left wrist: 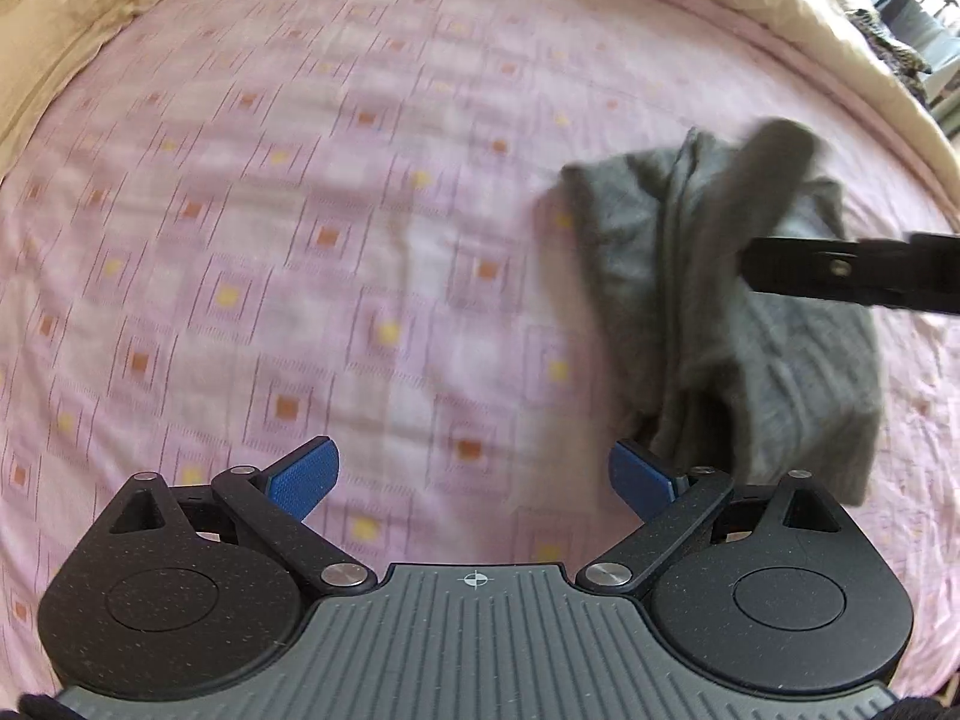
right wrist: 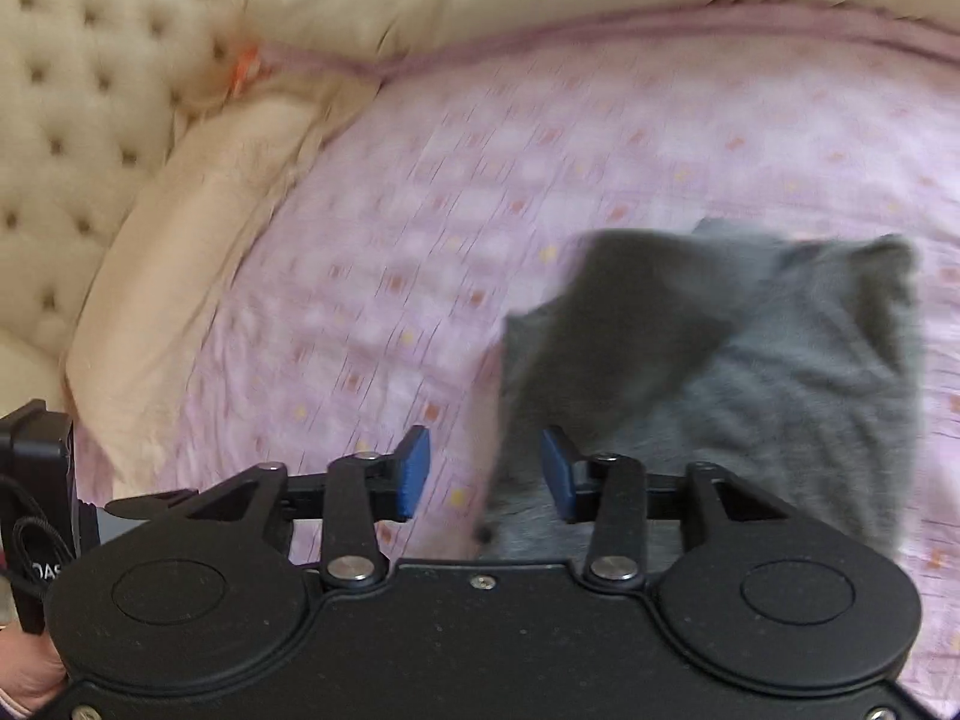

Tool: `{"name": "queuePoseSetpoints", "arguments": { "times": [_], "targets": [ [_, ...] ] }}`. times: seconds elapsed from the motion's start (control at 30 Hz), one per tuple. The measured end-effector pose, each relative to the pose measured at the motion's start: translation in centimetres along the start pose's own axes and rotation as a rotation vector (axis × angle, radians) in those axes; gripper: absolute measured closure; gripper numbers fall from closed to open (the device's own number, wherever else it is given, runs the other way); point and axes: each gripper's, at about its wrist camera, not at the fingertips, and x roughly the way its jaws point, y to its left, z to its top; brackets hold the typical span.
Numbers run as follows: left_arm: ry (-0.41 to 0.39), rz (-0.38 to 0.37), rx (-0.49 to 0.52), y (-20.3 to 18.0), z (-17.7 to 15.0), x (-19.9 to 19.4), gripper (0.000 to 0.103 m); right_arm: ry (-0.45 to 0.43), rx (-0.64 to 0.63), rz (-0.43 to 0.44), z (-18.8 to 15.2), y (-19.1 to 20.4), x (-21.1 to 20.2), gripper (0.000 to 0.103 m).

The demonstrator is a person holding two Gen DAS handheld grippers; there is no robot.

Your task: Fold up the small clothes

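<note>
A small grey knit garment (left wrist: 720,324) lies crumpled on the pink patterned bedsheet (left wrist: 300,210), to the right in the left wrist view. One flap of it (left wrist: 774,162) stands up, blurred. My left gripper (left wrist: 474,474) is open wide over bare sheet, its right pad just left of the garment's near edge. My right gripper (right wrist: 486,474) is open, its fingers partly apart, and the garment's (right wrist: 792,372) left edge hangs blurred between and behind them. A dark flap (right wrist: 624,312) lies folded over the garment. The right gripper's black fingers (left wrist: 840,270) reach in above the garment from the right.
A cream tufted headboard (right wrist: 78,120) and a cream pillow (right wrist: 198,252) border the sheet on the left of the right wrist view. A cream quilt (left wrist: 840,36) runs along the far edge. A hand (right wrist: 24,678) holds the right gripper.
</note>
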Motion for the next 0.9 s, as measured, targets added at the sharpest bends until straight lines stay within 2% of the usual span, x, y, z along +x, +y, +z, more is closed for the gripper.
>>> {"name": "queuePoseSetpoints", "arguments": {
  "times": [0.13,0.3,0.5,0.67,0.7,0.73,0.87,0.9],
  "targets": [
    [-0.039,-0.041,0.019,-1.4,2.1,-0.6,0.005,-0.068,0.031,-0.101,-1.2,-1.8,-2.6,0.049],
    [-0.030,-0.121,0.016,-3.2,5.2,0.7,0.005,-0.041,-0.015,-0.165,-3.6,-2.3,-3.7,0.049],
    [0.012,-0.219,0.008,-5.0,8.7,3.4,0.005,-0.034,-0.201,-0.173,-6.7,0.9,-3.1,0.043],
    [0.033,-0.259,0.025,-6.1,10.7,5.4,0.006,-0.036,-0.470,-0.221,-8.9,4.9,-1.0,0.035],
    [0.039,-0.264,0.027,-6.3,11.0,5.8,0.007,-0.029,-0.521,-0.240,-9.3,5.4,-0.5,0.035],
    [0.046,-0.269,0.031,-6.5,11.2,6.1,0.016,-0.021,-0.566,-0.258,-9.6,5.8,0.0,0.035],
    [0.069,-0.288,0.057,-7.0,11.5,7.1,0.036,0.001,-0.685,-0.306,-10.8,6.2,1.5,0.037],
    [0.065,-0.287,0.057,-7.1,11.4,7.2,0.045,0.006,-0.710,-0.311,-11.0,6.1,1.7,0.039]
  ]
}}
